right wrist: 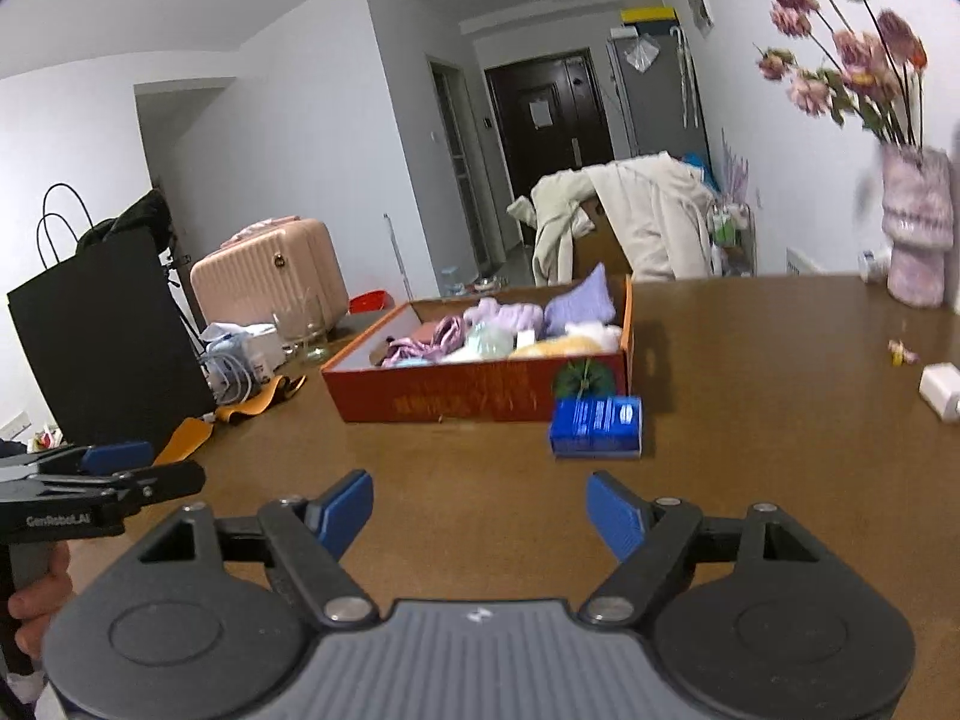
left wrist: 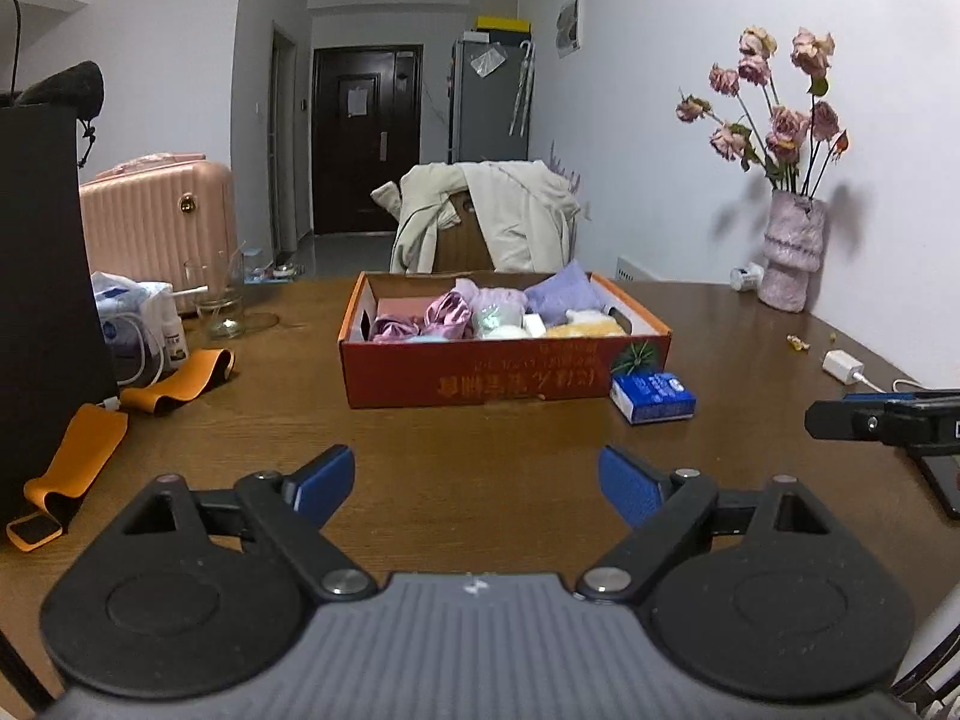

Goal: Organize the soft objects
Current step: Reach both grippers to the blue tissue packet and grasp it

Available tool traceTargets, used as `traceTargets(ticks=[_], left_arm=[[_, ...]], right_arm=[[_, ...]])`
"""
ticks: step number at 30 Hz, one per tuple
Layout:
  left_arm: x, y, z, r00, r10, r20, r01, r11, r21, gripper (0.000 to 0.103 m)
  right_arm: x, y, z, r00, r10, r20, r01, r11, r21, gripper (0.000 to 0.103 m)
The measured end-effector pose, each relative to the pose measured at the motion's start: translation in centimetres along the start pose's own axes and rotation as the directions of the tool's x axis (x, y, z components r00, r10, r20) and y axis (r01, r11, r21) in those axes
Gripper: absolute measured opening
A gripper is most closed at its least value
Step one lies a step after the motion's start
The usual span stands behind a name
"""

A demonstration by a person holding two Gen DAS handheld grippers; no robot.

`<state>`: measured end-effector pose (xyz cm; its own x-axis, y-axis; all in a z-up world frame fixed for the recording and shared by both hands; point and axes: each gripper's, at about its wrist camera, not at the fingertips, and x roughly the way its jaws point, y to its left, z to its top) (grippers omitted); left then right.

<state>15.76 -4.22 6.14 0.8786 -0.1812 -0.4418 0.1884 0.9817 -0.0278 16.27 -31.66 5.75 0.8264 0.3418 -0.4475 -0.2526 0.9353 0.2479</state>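
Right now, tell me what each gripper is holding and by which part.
Nothing is held. The left gripper and the right gripper both stand open over the bare table, short of the box.

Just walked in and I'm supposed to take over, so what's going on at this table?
A person holds two grippers over the wooden table, short of the orange cardboard box. The left gripper and right gripper both have open, empty jaws. The soft items already lie in the box; a blue packet sits beside it.
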Motion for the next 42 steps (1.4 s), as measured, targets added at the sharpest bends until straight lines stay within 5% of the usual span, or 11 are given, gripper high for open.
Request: traceTargets(ticks=[11,14,19,28,33,42], left_arm=[[5.0,-1.4,1.0,0.996,-0.085,-0.020,0.085,0.996,-0.006,0.090],[8.7,-3.0,1.4,0.990,-0.135,-0.049,0.136,0.991,0.013,0.084],[16.4,-5.0,2.7,0.957,-0.255,-0.139,0.252,0.967,-0.040,0.059],[27.8,-7.6,3.6,0.897,-0.383,-0.222,0.350,0.920,-0.174,0.036],[28.6,-7.6,3.0,0.882,-0.413,-0.225,0.372,0.906,-0.204,0.023],[28.7,-7.2,3.0,0.873,-0.430,-0.231,0.373,0.892,-0.255,0.023]], right_arm=[[3.6,-2.3,0.3,1.000,-0.024,0.005,0.024,0.997,0.069,0.076],[6.3,-3.6,0.9,0.999,-0.053,-0.011,0.054,0.995,0.089,0.068],[11.7,-7.1,2.1,0.995,-0.089,-0.043,0.096,0.981,0.171,0.059],[20.1,-12.5,2.8,0.993,-0.074,-0.091,0.098,0.951,0.293,0.036],[20.7,-12.9,1.9,0.996,-0.038,-0.081,0.062,0.946,0.319,0.034],[20.3,-13.7,1.2,0.999,-0.003,-0.047,0.021,0.927,0.375,0.022]])
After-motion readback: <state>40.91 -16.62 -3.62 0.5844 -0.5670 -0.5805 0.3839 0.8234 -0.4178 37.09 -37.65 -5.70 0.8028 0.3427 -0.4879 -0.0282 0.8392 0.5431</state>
